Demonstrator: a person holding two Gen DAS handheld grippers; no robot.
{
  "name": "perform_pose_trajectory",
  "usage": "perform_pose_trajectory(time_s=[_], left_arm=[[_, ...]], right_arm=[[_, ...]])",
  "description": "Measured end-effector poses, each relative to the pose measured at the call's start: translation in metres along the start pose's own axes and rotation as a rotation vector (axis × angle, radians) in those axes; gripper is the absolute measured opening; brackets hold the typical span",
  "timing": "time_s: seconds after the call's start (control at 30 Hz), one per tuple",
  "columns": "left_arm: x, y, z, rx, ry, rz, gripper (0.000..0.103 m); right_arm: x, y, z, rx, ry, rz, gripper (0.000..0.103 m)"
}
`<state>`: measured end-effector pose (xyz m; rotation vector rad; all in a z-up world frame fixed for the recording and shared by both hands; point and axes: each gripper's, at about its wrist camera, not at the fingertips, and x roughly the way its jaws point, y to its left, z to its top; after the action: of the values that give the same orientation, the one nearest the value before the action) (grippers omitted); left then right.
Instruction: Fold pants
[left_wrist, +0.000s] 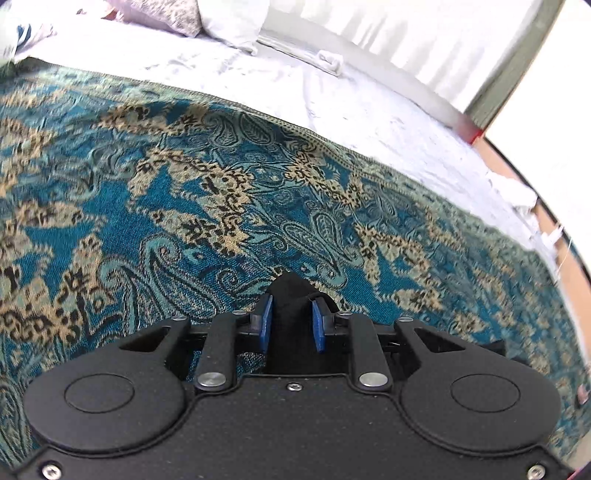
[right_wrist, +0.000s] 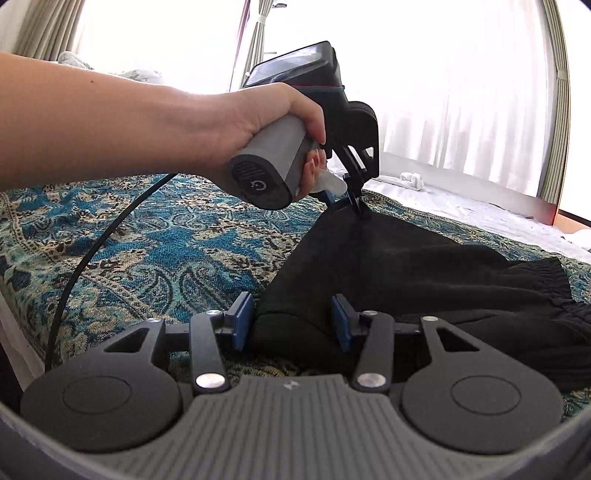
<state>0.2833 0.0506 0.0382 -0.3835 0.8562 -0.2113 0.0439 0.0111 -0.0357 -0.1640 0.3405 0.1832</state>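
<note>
Matt black cloth pants (right_wrist: 388, 266) are lying on a woven, patterned teal bedspread (left_wrist: 184, 206). At twelve o'clock, a wrinkled white sheet (left_wrist: 332, 99) is showing; matt plastic grippers are carrying shiny metal screws.

The black pants (right_wrist: 388, 266) are lying crumpled on the bed, over a teal paisley bedspread. One corner is rising to a taut peak away from the camera, while a nearer folded edge is bulging into a thick roll. The gathered elastic waistband (right_wrist: 546, 280) is sagging in ripples toward the right side.
</note>
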Motion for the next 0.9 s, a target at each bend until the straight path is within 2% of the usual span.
perform_pose_trajectory(time_s=[0.13,0.17,0.4,0.43,0.47,0.5,0.57,0.67,0.8,0.9], left_arm=[[0.007,0.037,0.001,-0.289,0.056,-0.124,0.020],[0.008,0.042,0.001,-0.313,0.063,-0.135,0.020],[0.009,0.017,0.000,-0.157,0.021,-0.002,0.021],[0.007,0.011,-0.002,-0.110,0.012,0.013,0.021],[0.005,0.005,-0.005,-0.055,0.003,0.026,0.023],[0.003,0.001,-0.008,-0.012,-0.003,0.037,0.025],[-0.003,-0.003,-0.012,0.023,-0.011,0.046,0.035],[-0.009,-0.002,-0.016,0.027,-0.009,0.025,0.051],[-0.024,0.003,-0.023,0.024,-0.017,0.020,0.056],[-0.038,0.005,-0.030,0.030,-0.040,0.023,0.057]], right_arm=[[-0.001,0.000,-0.001,-0.012,-0.006,0.000,0.049],[-0.001,0.000,-0.001,-0.011,-0.005,0.001,0.049],[-0.005,-0.004,0.004,-0.004,-0.004,0.025,0.050],[-0.010,-0.011,0.008,0.021,-0.003,0.049,0.053],[-0.015,-0.019,0.012,0.064,0.000,0.065,0.062],[-0.021,-0.031,0.017,0.112,0.004,0.089,0.062],[-0.032,-0.054,0.025,0.173,-0.009,0.088,0.073],[-0.039,-0.093,0.045,0.186,-0.035,0.017,0.081],[-0.016,-0.173,0.071,0.315,0.025,-0.137,0.081],[0.011,-0.234,0.082,0.382,0.117,-0.251,0.081]])
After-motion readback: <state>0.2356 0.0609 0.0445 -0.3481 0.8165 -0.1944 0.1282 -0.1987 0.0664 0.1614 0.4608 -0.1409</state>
